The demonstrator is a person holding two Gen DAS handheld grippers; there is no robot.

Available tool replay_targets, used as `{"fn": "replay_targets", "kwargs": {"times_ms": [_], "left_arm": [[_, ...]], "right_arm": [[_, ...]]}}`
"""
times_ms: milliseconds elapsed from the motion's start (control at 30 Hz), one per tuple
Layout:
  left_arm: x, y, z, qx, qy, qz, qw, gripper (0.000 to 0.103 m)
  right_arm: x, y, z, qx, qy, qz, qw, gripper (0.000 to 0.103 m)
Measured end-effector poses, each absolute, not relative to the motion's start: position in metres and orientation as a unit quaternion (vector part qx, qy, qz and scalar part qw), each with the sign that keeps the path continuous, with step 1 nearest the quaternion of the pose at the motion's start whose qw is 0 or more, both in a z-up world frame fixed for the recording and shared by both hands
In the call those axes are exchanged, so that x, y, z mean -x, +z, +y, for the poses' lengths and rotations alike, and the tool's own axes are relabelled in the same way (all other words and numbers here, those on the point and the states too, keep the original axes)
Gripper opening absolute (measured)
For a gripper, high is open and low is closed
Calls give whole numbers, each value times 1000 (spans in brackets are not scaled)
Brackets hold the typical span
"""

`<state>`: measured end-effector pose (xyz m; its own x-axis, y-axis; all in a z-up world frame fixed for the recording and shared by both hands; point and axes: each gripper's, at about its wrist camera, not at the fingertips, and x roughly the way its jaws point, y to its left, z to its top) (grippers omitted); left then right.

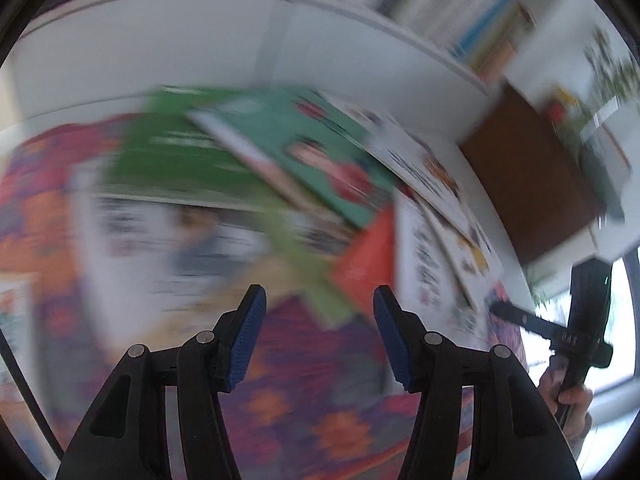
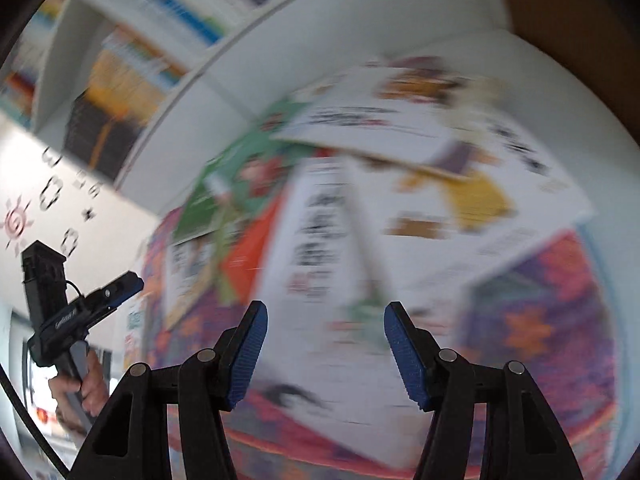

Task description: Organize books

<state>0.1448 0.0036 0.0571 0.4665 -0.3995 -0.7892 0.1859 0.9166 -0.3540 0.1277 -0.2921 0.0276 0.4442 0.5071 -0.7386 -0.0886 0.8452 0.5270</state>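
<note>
Both grippers, left gripper (image 1: 320, 300) and right gripper (image 2: 326, 316), gape empty above blurred, seemingly scattered books (image 1: 280, 160) on a patterned rug (image 1: 320, 400).

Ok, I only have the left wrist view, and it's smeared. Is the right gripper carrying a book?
Observer: No. In the right wrist view, the right gripper has its fingers apart with nothing between them.
Operator: What is it aimed at?
Observer: A white book with black lettering, lying flat, with the patterned rug showing to its right.
Operator: Anything behind my left gripper?
Observer: Yes. Beyond the left gripper there is a pink sun sticker on the wall.
</note>
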Motion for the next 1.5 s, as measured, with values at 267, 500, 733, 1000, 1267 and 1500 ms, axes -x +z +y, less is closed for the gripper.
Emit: {"fn": "replay_targets", "kwargs": {"times_ms": [267, 500, 733, 1000, 1267, 1500], "left_arm": [[-155, 27, -97, 102, -237, 499, 827, 54], [-169, 22, -151, 105, -265, 487, 826, 54], [-177, 18, -170, 73, -255, 485, 833, 54], [-170, 21, -171, -22, -210, 488, 847, 54], [-153, 24, -143, -62, -197, 498, 842, 53], [-107, 19, -94, -64, -194, 508, 837, 53]], "right_arm": [[-147, 27, -364, -193, 98, 443, 870, 60], [-199, 16, -402, -157, 56, 445, 880, 60], [-228, 0, -387, -143, 94, 473, 864, 62], [-198, 23, -340, -92, 111, 464, 874, 62], [-155, 20, -289, -29, 122, 497, 859, 62], [-100, 18, -241, -3, 167, 513, 842, 62]]}}
